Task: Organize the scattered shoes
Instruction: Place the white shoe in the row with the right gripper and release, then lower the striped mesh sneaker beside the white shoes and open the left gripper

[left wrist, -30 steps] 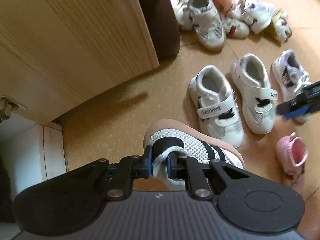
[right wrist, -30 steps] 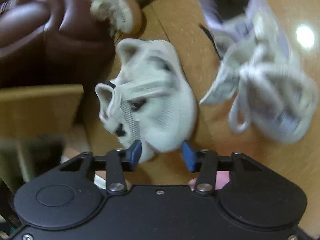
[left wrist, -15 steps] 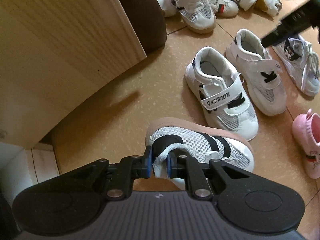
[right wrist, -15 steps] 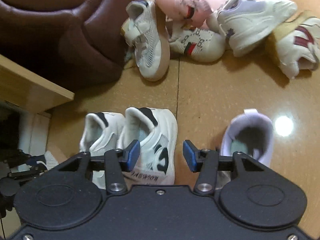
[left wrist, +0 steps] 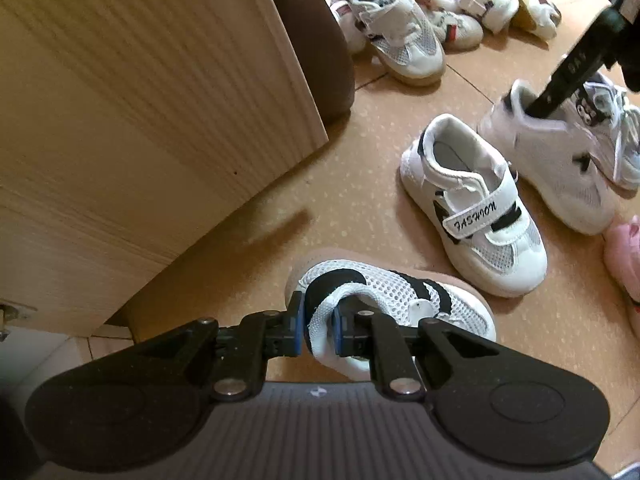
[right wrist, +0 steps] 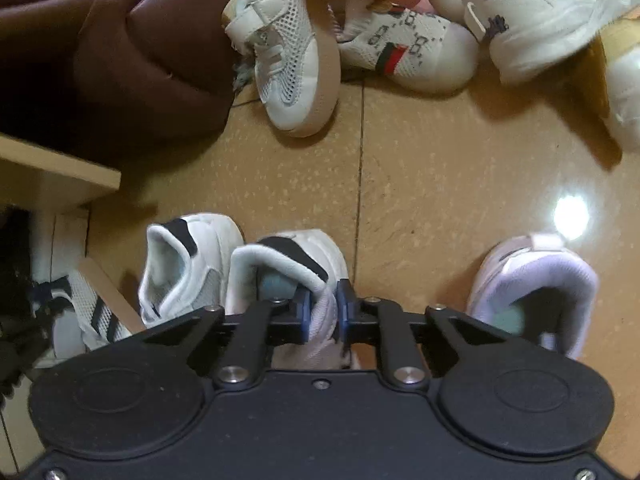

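Readable lettering on the shoes

The white strap sneaker on the floor carries the word "FASHION" in black slanted capitals across its white hook-and-loop strap, seen upside down from the left wrist view. Marks on the other shoes are too small or blurred to read.
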A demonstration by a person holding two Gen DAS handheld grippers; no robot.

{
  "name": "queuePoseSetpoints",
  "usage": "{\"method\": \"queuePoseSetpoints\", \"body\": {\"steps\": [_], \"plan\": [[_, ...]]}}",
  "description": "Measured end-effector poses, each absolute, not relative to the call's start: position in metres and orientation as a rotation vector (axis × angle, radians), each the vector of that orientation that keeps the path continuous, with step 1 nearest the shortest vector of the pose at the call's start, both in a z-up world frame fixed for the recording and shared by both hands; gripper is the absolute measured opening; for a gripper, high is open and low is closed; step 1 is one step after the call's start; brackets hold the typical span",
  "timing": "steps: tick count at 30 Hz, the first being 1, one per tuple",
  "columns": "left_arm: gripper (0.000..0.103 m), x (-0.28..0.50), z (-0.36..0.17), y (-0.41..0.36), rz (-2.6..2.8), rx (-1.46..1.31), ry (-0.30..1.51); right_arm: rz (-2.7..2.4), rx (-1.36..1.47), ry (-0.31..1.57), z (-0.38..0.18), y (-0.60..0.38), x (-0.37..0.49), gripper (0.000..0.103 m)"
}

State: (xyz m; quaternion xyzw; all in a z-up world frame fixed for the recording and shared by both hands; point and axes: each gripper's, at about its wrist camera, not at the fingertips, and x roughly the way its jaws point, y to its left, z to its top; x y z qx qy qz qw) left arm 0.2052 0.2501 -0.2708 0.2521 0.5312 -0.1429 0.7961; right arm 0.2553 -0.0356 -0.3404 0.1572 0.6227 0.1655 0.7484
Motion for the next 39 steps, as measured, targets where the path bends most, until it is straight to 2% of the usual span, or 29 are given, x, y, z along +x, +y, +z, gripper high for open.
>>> {"method": "queuePoseSetpoints", "body": {"steps": [7,13,15,20,32,39], "plan": [[0.013,0.206,-0.270,0.247,-0.321,0.522,1.129,0.227,0.578,1.339,-0.346,-0.043,0.248,0.014],[0.013,0.205,-0.270,0.242,-0.334,0.535,1.122,0.208,0.612,1.332,-0.345,-0.038,0.249,0.015],[0.013,0.202,-0.267,0.241,-0.344,0.543,1.121,0.208,0.618,1.333,-0.344,-0.035,0.249,0.019],[0.013,0.188,-0.256,0.243,-0.346,0.554,1.118,0.220,0.543,1.345,-0.331,-0.033,0.248,0.051],[0.013,0.118,-0.209,0.211,-0.425,0.670,1.121,0.288,0.431,1.290,-0.278,-0.059,0.207,0.058],[0.013,0.085,-0.246,0.175,-0.598,0.732,1.224,0.345,0.441,1.333,-0.259,-0.073,0.171,0.058]]}}
